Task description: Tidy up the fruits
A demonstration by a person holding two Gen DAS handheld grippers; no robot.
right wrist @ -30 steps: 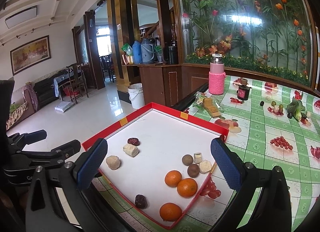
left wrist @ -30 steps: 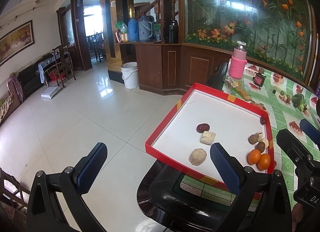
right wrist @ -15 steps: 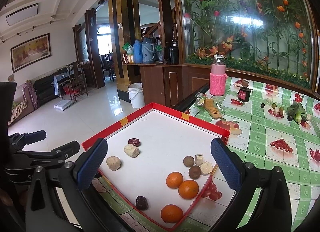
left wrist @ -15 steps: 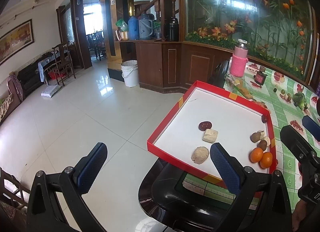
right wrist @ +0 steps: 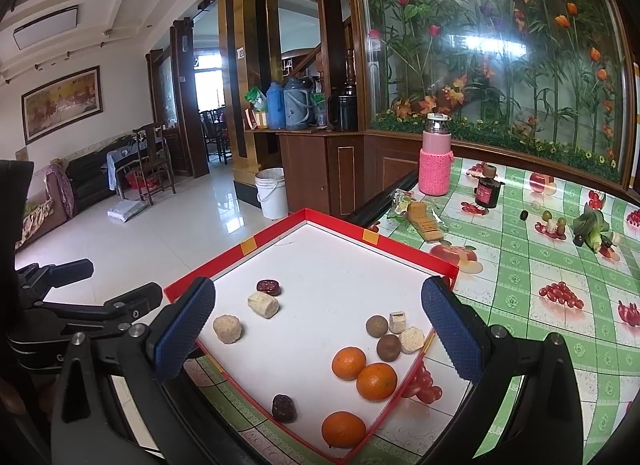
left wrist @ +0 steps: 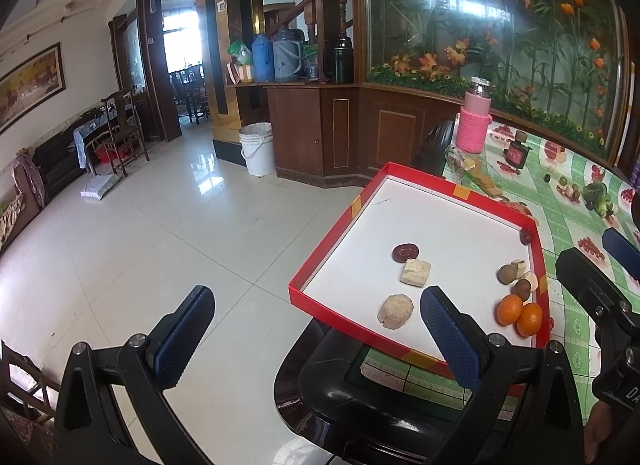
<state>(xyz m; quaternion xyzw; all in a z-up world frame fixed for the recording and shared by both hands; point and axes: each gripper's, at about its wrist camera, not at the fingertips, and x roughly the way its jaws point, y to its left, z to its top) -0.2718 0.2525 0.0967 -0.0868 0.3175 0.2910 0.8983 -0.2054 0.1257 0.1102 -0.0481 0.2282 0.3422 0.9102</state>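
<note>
A red-rimmed white tray (right wrist: 408, 249) sits at the corner of a green fruit-print table. In it lie three oranges (right wrist: 376, 381), two brown round fruits (right wrist: 388, 347), dark red dates (right wrist: 268, 286), and pale chunks (right wrist: 263, 304). My right gripper (right wrist: 316, 335) is open and empty, hovering just before the tray's near side. My left gripper (left wrist: 316, 335) is open and empty, held left of the tray, partly over the floor. The tray (left wrist: 356, 209) and two oranges (left wrist: 519, 313) show in the left wrist view.
A pink-sleeved flask (right wrist: 435, 157), a small dark jar (right wrist: 487, 191), a cracker packet (right wrist: 420, 217) and a vegetable bunch (right wrist: 592, 229) stand on the table beyond the tray. A black chair (left wrist: 360, 393) sits under the table's corner. A white bucket (left wrist: 256, 149) stands on the tiled floor.
Both grippers have drawn slightly closer to the tray; it sits a little nearer in both views. Nothing was grasped or moved.
</note>
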